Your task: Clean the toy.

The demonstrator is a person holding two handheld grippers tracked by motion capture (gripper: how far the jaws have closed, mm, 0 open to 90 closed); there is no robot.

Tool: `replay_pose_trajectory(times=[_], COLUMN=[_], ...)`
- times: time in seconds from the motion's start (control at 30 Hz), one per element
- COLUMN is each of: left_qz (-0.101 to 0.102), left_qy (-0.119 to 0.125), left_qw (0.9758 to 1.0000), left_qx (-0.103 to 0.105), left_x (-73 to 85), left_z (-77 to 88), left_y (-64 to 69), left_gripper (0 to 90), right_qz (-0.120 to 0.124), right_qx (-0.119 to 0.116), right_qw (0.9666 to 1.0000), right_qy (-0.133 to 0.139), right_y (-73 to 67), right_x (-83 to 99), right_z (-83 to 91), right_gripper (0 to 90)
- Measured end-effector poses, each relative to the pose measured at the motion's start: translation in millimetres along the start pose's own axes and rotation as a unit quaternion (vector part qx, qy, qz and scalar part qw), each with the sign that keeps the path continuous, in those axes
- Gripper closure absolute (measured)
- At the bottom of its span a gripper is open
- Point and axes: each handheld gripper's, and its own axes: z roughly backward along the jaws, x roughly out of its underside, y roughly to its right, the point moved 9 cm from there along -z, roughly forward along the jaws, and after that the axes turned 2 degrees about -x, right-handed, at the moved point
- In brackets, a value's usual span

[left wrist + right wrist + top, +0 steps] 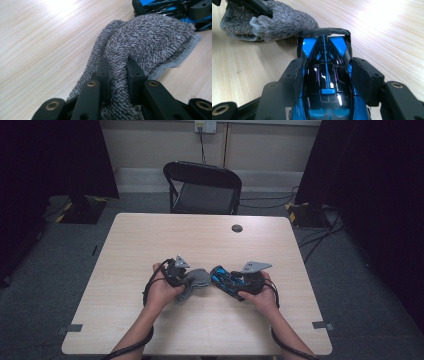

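I've got the blue and black toy car (pixel 325 82) clamped between the jaws of my right gripper (pixel 231 282), pads pressing on both of its flanks, its dark rear wing (pixel 323 32) pointing away from the camera and towards the cloth. In the high view the car sits low over the near middle of the table (pixel 150 240), nose to nose with the other tool. Just beyond the wing lies the grey fluffy cloth (pixel 150 37), bunched up on the wood, and in the left gripper view its far edge meets the car, touching or just short of it, I can't tell which. My left gripper (pixel 186 281) has its jaws pinched tight on a fold of that cloth, the pile bulging up between the two black fingers (pixel 103 72), with the rest spilling out ahead towards the car and a pale hem (pixel 172 63) showing along one side. My left hand (pixel 162 292) and right hand (pixel 262 297) flank the pair, cables trailing back along the forearms. Further off, a small dark round cap (pixel 237 228) sits in the tabletop near the far edge, and a black folding chair (pixel 202 187) stands behind the table.
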Motion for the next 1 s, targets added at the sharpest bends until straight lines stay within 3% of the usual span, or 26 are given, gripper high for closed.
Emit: replay_pose_trajectory(times=[0.27,0.47,0.77,1.0], left_qz=[0.000,-0.004,-0.032,-0.048], left_qy=[0.005,0.012,0.009,0.009], left_qw=[1.0000,0.9999,0.9991,0.9977], left_qx=[0.001,0.011,0.025,0.048], left_x=[-0.3,-5.9,-10.3,-13.1], left_z=[4.7,10.0,11.9,11.3], left_y=[-0.9,7.6,28.5,49.3], left_gripper=[75.7,75.7,75.7,75.7], right_qz=[0.000,0.000,0.002,0.003], right_qx=[0.000,0.000,0.000,0.000], right_qw=[1.0000,1.0000,1.0000,1.0000], right_qy=[0.000,-0.001,-0.003,-0.003], right_y=[0.0,0.0,0.0,0.0], right_x=[0.0,-0.1,-0.1,-0.1], right_z=[0.1,0.0,0.0,0.0], right_gripper=[44.1,44.1,44.1,44.1])
